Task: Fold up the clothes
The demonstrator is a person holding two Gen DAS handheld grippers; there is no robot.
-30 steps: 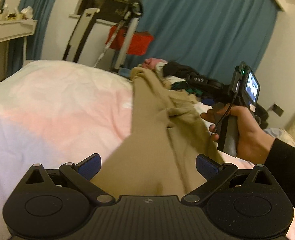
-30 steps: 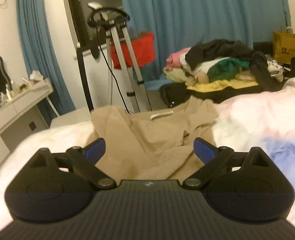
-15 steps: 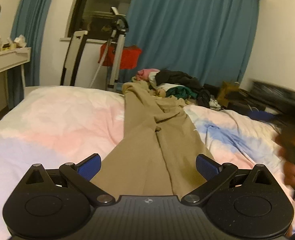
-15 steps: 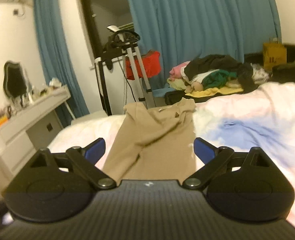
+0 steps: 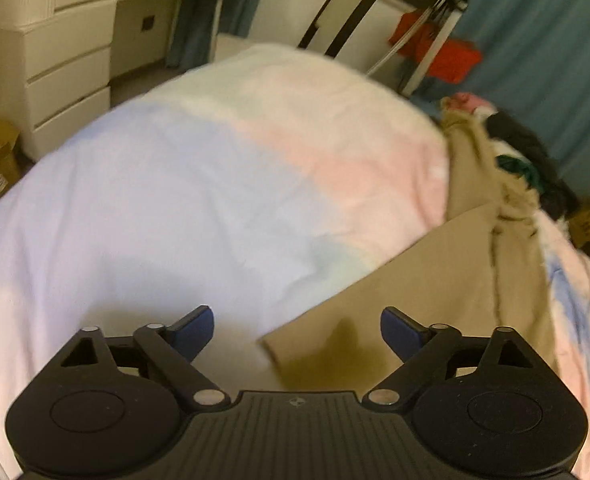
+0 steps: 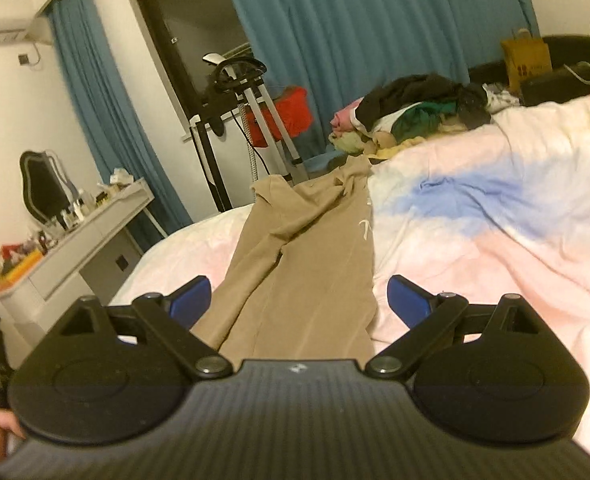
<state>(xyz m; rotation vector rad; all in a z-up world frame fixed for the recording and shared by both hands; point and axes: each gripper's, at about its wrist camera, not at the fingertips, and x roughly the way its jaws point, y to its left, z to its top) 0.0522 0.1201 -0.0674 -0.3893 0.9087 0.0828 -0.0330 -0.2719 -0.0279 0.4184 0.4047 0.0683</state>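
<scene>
Hovering low over the bed, the left gripper [image 5: 297,330] has its blue-padded jaws wide apart; they have just been closing a little, with the hem corner of the long beige trousers [image 5: 435,280] below the gap, seemingly not pinched, though this view is blurred. The right gripper [image 6: 299,300] is also spread wide and grips nothing, the trouser legs lying below it. These trousers stretch lengthwise on the pastel pink, blue and white bedcover [image 6: 495,220]. Beyond the bed's far edge is a heap of mixed clothes [image 6: 415,108], then teal curtains [image 6: 355,20].
</scene>
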